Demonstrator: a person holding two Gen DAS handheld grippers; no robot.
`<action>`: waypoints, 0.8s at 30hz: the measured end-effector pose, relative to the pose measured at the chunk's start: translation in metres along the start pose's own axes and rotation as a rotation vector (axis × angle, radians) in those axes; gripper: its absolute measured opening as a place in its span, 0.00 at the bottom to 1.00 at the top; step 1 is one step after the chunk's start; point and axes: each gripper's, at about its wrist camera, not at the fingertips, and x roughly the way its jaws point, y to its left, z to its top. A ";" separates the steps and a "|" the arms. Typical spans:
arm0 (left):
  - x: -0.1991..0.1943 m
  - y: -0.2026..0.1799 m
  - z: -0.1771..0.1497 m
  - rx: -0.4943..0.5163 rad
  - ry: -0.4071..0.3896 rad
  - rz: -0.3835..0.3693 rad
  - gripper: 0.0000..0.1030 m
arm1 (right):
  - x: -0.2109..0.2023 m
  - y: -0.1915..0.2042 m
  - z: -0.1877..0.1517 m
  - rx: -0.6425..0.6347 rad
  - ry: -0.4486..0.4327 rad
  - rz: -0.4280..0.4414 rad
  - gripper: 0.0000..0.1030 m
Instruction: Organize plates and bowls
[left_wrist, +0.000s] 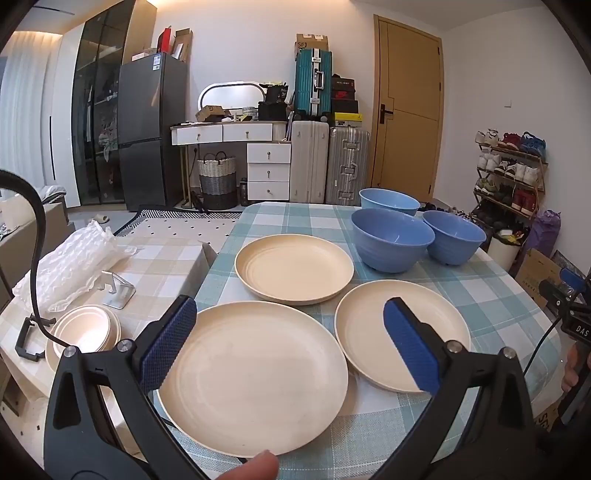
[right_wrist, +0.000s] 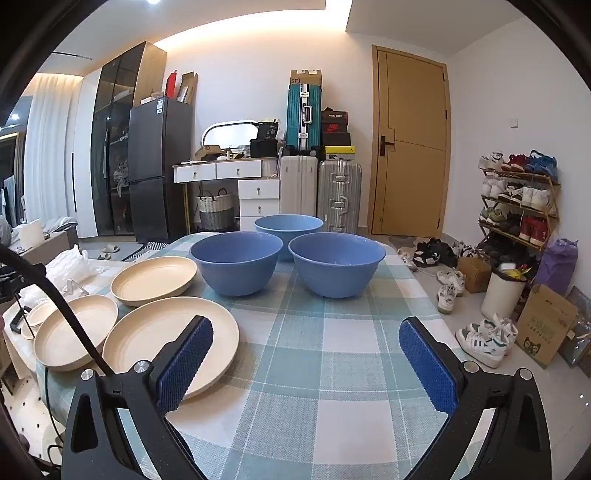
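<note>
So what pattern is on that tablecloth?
The tablecloth is a teal, grey and white check, clearest in the right wrist view.

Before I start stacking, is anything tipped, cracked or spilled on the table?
Nothing stands out. The three plates lie flat and empty, the three bowls stand upright and apart, and the tablecloth looks clean.
</note>
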 end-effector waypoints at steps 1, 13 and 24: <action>0.000 0.000 0.000 0.000 0.000 -0.001 0.98 | 0.000 0.000 0.000 0.007 0.002 0.005 1.00; -0.004 0.000 0.000 -0.005 -0.005 -0.005 0.98 | 0.000 0.000 -0.002 0.008 0.004 0.001 1.00; 0.002 -0.003 0.001 0.005 0.002 -0.003 0.98 | 0.000 -0.001 -0.003 0.010 0.004 0.002 1.00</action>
